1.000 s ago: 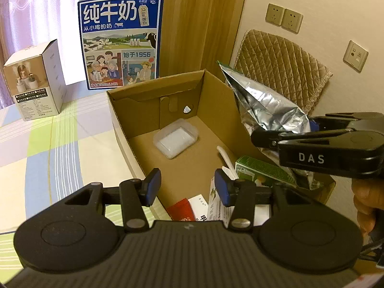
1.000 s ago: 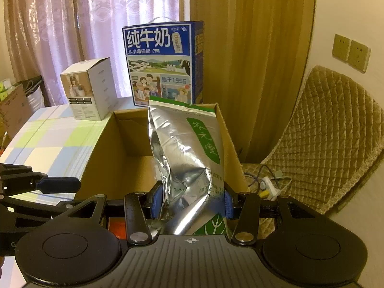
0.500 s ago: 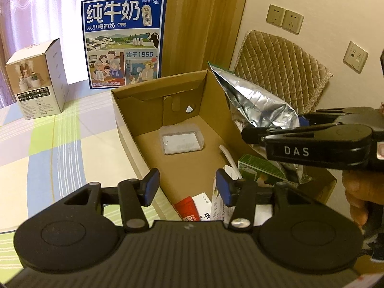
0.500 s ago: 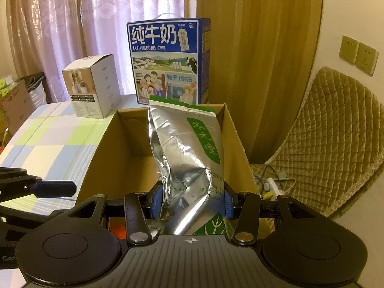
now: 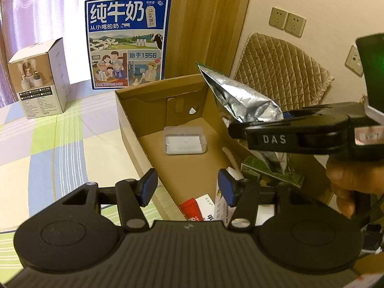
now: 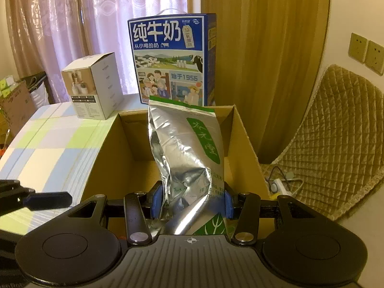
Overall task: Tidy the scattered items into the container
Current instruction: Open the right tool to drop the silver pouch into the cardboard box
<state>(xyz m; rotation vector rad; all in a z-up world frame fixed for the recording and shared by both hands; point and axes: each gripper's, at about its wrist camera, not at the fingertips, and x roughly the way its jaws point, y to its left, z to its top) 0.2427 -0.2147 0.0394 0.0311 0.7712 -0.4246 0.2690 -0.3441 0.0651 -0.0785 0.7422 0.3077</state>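
Most of the tidying looks done. Your cardboard box [image 5: 134, 129] already holds a clear plastic case [image 5: 185, 140] flat on its floor, a green carton [image 5: 259, 168] against the right wall, a white spoon-like piece [image 5: 230, 154] beside it, and a red packet [image 5: 192, 207] with white printed packets [image 5: 211, 204] at the near end.

The item in hand is the silver foil pouch [image 6: 189, 165]. Your right gripper [image 6: 190, 202] is clamped on its lower part, both blue pads pressed into the foil, and the pouch stands upright over the box's right side, above the rim and not yet resting on anything inside. From the left wrist view it juts up over the right wall of the box, so it has not gone in yet.

Your left gripper [image 5: 187, 189] hangs over the near end of the box with nothing between its pads; its jaws have just been opening further, and it is released.

On the plaid table [image 5: 48, 148] only the blue milk carton case [image 5: 127, 45] and the small white product box [image 5: 40, 81] stand outside. Whether those count as scattered items you cannot tell from here. I'd judge that lowering and letting go of the pouch is the main step left.
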